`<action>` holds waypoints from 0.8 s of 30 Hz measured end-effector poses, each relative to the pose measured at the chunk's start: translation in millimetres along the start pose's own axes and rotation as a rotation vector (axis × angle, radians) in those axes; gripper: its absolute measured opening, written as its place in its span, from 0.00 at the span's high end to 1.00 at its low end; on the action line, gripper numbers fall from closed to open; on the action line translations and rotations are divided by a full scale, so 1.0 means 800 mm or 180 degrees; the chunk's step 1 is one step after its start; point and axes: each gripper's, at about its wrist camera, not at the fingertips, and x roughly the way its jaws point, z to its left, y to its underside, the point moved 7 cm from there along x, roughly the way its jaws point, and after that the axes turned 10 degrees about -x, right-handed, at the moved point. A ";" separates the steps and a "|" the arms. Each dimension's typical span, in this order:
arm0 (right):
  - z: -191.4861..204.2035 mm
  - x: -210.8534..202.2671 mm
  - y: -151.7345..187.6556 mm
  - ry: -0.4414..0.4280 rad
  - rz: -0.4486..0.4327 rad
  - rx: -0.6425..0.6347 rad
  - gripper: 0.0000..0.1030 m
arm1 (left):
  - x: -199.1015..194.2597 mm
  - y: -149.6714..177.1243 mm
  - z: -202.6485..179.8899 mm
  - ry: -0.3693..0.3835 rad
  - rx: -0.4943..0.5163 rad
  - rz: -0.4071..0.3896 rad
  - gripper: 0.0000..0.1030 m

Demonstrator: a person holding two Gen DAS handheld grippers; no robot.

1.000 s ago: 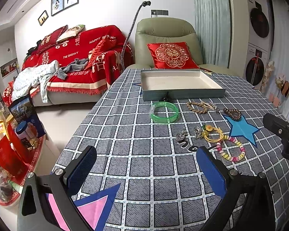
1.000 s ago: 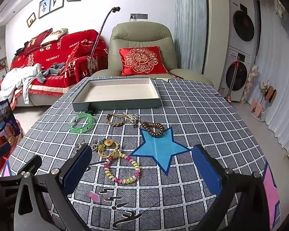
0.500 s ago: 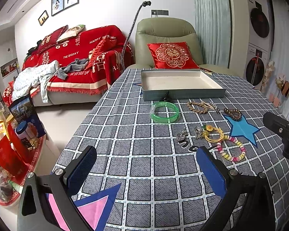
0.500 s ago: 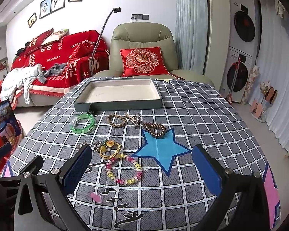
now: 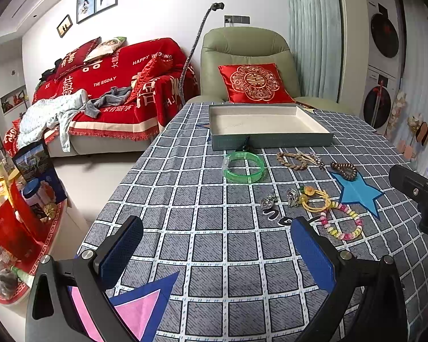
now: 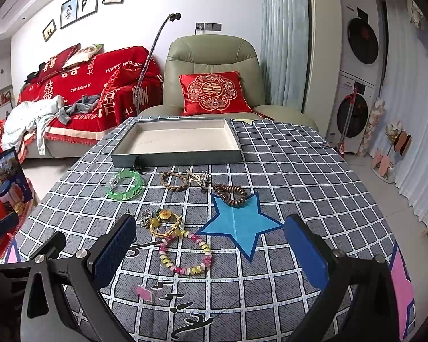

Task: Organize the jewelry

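An empty grey tray [image 6: 177, 158] [image 5: 271, 139] with a cream lining stands at the table's far side. In front of it lie a green bangle [image 6: 124, 185] [image 5: 244, 167], a braided brown bracelet [image 6: 175, 181], a dark bead bracelet [image 6: 230, 195], a yellow cord bracelet [image 6: 165, 223] with silver charms, and a pastel bead bracelet [image 6: 185, 253] [image 5: 341, 225]. My right gripper [image 6: 211, 253] is open, low over the pastel bracelet. My left gripper [image 5: 216, 253] is open and empty, nearer the table's front left.
The table has a grey checked cloth with a blue star [image 6: 238, 225]. A green armchair with a red cushion [image 6: 214, 91] stands behind it, and a red sofa [image 6: 85, 91] at the left. A red shelf with jars [image 5: 20, 208] is left of the table.
My right gripper has crept slightly forward and right, towards the jewelry. The left gripper has not visibly moved.
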 end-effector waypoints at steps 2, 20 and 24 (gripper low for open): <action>0.000 0.000 0.000 0.0001 0.0002 -0.0001 0.00 | 0.001 -0.001 -0.001 -0.0002 0.0002 -0.0001 0.00; 0.000 0.000 0.000 -0.0002 -0.0003 0.0001 0.00 | 0.001 -0.002 -0.005 0.0011 0.0008 -0.0005 0.00; 0.000 -0.001 -0.003 -0.0005 -0.0007 -0.0005 0.00 | 0.000 -0.002 -0.004 0.0010 0.0007 -0.0008 0.00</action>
